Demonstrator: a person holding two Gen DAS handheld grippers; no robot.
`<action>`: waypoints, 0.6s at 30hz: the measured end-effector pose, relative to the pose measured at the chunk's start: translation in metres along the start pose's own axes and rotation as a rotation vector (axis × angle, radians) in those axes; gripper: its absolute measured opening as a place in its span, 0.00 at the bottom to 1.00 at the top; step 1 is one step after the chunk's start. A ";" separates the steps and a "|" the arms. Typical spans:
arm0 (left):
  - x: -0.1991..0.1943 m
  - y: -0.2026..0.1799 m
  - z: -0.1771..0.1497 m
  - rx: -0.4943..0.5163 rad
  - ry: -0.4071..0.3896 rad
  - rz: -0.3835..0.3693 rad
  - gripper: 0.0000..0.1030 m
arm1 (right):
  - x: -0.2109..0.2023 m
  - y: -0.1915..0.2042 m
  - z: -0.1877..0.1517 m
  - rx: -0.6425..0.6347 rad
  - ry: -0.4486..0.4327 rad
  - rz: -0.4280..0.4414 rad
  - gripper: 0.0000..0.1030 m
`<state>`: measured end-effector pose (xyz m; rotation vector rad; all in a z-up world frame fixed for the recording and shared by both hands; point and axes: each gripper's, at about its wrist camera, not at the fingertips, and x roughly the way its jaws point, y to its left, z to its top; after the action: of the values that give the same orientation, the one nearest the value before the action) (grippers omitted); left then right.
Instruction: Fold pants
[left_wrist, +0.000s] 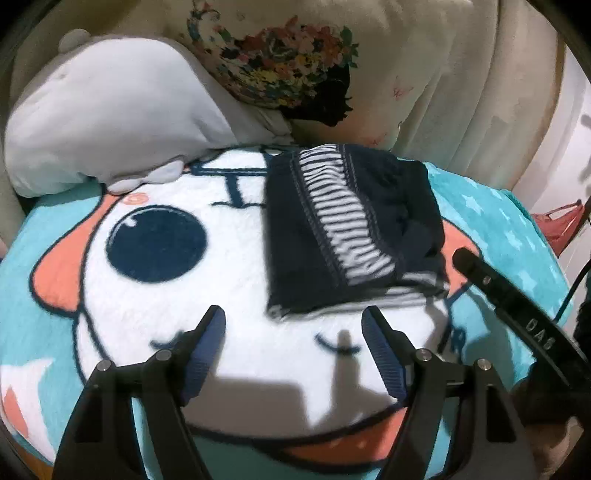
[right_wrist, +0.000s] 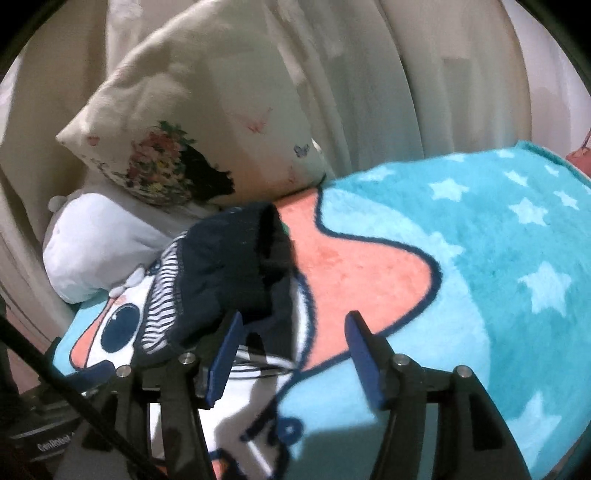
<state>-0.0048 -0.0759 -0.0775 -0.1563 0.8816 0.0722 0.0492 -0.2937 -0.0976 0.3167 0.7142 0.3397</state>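
Observation:
The dark navy pants with a white-striped side panel lie folded in a compact bundle on the cartoon blanket. My left gripper is open and empty, just in front of the bundle's near edge. My right gripper is open and empty, its left finger right beside the bundle's near right edge. One finger of the right gripper shows at the right in the left wrist view.
The blanket covers a raised bed surface. A white plush pillow and a floral pillow sit behind the pants. Pale curtains hang at the back. A red object is at the far right.

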 end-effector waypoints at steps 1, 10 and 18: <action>-0.001 0.002 -0.006 0.002 -0.006 0.006 0.74 | -0.003 0.004 -0.004 -0.010 -0.020 -0.004 0.61; -0.029 0.003 -0.059 0.045 -0.014 0.073 0.74 | -0.045 0.012 -0.053 -0.050 0.029 -0.079 0.64; -0.085 -0.004 -0.076 0.046 -0.185 0.147 0.82 | -0.087 0.015 -0.075 -0.083 0.038 -0.090 0.66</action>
<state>-0.1159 -0.0927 -0.0593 -0.0407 0.7081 0.2005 -0.0661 -0.3029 -0.0946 0.1990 0.7471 0.2901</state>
